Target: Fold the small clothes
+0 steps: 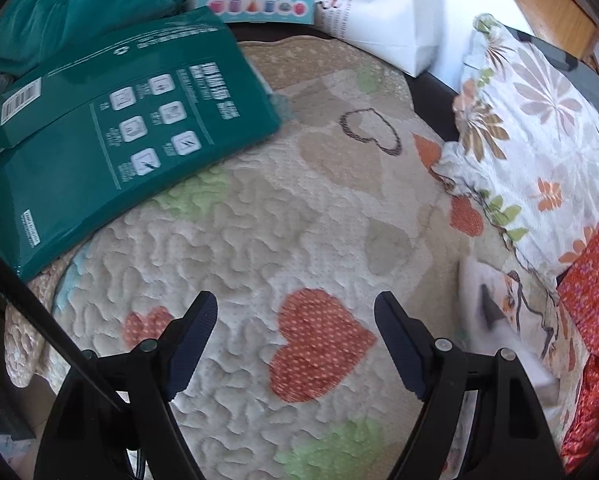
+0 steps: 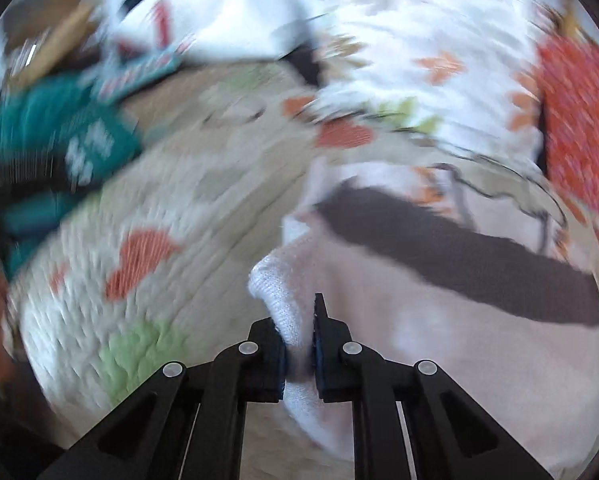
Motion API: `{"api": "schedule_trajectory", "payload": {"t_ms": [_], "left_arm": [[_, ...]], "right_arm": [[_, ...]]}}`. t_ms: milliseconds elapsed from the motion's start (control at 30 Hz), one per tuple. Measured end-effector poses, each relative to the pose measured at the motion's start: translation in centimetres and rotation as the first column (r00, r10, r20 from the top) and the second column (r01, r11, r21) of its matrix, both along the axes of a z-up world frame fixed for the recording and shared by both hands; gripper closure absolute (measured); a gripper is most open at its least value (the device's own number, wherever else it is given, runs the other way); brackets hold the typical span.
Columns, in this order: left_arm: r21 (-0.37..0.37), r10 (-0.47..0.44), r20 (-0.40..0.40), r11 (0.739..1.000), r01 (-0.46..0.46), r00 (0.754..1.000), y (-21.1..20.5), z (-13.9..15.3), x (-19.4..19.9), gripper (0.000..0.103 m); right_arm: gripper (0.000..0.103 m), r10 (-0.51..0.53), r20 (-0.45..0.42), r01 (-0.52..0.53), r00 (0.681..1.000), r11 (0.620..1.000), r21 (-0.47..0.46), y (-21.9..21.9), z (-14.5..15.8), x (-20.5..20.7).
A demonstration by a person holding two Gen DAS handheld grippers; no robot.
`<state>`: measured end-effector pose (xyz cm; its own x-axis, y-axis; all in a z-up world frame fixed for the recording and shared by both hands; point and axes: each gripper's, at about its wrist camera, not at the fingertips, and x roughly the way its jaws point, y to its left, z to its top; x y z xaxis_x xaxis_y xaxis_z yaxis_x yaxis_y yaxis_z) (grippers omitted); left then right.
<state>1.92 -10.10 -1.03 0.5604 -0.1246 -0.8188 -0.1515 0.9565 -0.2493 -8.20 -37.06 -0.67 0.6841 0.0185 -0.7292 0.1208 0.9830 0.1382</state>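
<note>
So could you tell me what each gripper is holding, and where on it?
The right gripper pinches a white garment at a bunched edge. The left gripper is open and empty over the quilt.

Most of what my right gripper (image 2: 299,344) looks at is smeared by blur. The white knit cloth (image 2: 277,296) clamped between my fingers hides my left fingertip. I cannot read the print on the green pack (image 2: 59,148). In my left view the red dotted cloth (image 1: 595,280) runs off the right edge, and the pack's (image 1: 99,120) small lettering is unreadable.
</note>
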Motion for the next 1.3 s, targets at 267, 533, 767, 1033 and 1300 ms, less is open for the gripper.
{"api": "schedule_trajectory", "payload": {"t_ms": [267,533,767,1033,1300], "left_arm": [[0.021,-0.145,-0.001,0.989,0.145,0.989,-6.7,0.3,-1.5,0.023],[0.015,-0.403,-0.023,0.915,0.403,0.915,-16.7,-0.3,-5.4,0.023],[0.029,-0.538,-0.022,0.842,0.538,0.843,-22.4,-0.8,-9.2,0.023],[0.047,-0.627,0.018,0.778,0.626,0.778,-26.9,-0.7,-11.6,0.023],[0.047,-0.787,0.010,0.616,0.786,0.617,-32.9,-2.9,-15.0,0.029]], "right_arm": [[0.093,-0.372,0.022,0.365,0.928,0.918,0.154,-18.0,2.9,-10.4],[0.093,-0.511,-0.184,0.537,0.840,0.831,0.143,-24.0,-2.8,-18.2],[0.085,-0.461,-0.230,0.482,0.857,0.875,0.043,-23.0,-1.9,-17.1],[0.060,-0.491,-0.085,0.497,0.867,0.864,0.074,-25.3,2.2,-19.5],[0.061,-0.294,-0.174,0.337,0.940,0.879,0.337,-26.8,-1.9,-13.2]]}}
